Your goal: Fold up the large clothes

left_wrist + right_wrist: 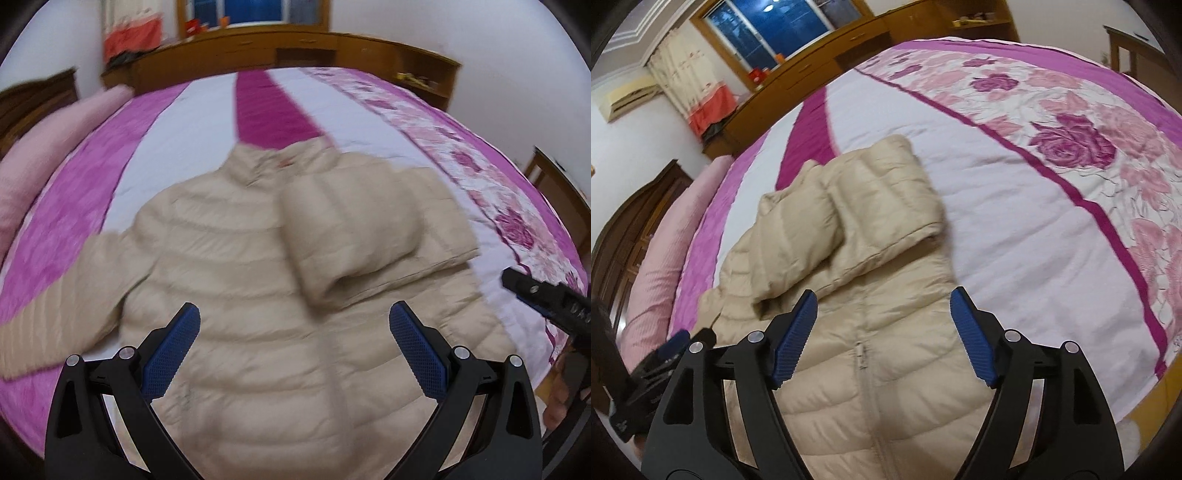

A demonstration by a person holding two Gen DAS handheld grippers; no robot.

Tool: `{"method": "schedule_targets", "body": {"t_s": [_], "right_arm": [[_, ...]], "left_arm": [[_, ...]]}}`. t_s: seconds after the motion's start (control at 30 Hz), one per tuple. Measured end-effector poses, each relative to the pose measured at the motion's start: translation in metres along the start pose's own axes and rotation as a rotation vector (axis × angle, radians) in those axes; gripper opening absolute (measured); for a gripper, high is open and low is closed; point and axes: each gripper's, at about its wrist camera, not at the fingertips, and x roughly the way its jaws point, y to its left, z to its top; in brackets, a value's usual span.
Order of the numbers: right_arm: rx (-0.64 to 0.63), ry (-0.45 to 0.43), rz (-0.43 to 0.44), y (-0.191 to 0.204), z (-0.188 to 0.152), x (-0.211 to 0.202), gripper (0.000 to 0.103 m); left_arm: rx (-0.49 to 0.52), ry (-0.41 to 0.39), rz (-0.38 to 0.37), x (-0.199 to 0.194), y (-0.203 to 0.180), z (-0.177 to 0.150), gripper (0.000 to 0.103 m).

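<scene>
Left tool (294, 314): black plastic linkage arms, silver round-head pivot screws, blue pads with a fine mesh texture. Right tool (882, 301): same black frame and silver screws, but its blue pads are ribbed crosswise. White lettering on the black housings, unreadable.

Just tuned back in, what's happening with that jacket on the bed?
A person with a gripper in each hand is folding a beige puffer jacket laid flat on the pink bedspread. One sleeve is already folded across the body; the other sleeve lies stretched out to the side. Left gripper and right gripper hang above the jacket, jaws open and empty.
</scene>
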Motion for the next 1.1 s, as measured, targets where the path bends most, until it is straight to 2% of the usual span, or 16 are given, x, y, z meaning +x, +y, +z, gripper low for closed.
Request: {"method": "schedule_targets", "body": {"t_s": [0.27,0.6,0.7,0.73,0.8,0.83,0.9,0.97,1.03,1.1], "right_arm": [[0.049,-0.013,-0.012,-0.025,0.000,-0.004,0.077],[0.127,-0.011,-0.013,-0.053,-0.002,-0.002,0.077],[0.148,-0.006,-0.012,-0.060,-0.004,0.000,0.077],[0.156,-0.002,-0.010,-0.062,-0.005,0.001,0.077],[0.163,0.003,-0.008,-0.065,-0.006,0.002,0.077],[0.165,0.005,-0.008,-0.066,-0.007,0.002,0.077],[0.171,0.008,-0.007,-0.067,-0.009,0.003,0.077],[0.179,0.008,-0.005,-0.069,-0.011,0.004,0.077],[0.183,0.008,-0.005,-0.069,-0.012,0.004,0.077],[0.180,0.006,-0.005,-0.068,-0.011,0.005,0.077]], "left_arm": [[0.132,-0.015,-0.042,0.036,-0.065,0.023,0.098],[0.236,-0.028,-0.015,0.091,-0.109,0.038,0.095],[0.268,-0.041,0.015,0.105,-0.117,0.039,0.093],[0.284,-0.039,0.030,0.110,-0.120,0.039,0.091],[0.298,-0.041,0.043,0.116,-0.122,0.038,0.079],[0.298,-0.044,0.050,0.117,-0.121,0.038,0.069],[0.279,-0.047,0.032,0.116,-0.117,0.040,0.057],[0.263,-0.049,-0.006,0.112,-0.113,0.043,0.031],[0.249,-0.052,-0.035,0.106,-0.109,0.047,0.020],[0.224,-0.069,-0.074,0.095,-0.102,0.052,0.017]]}}
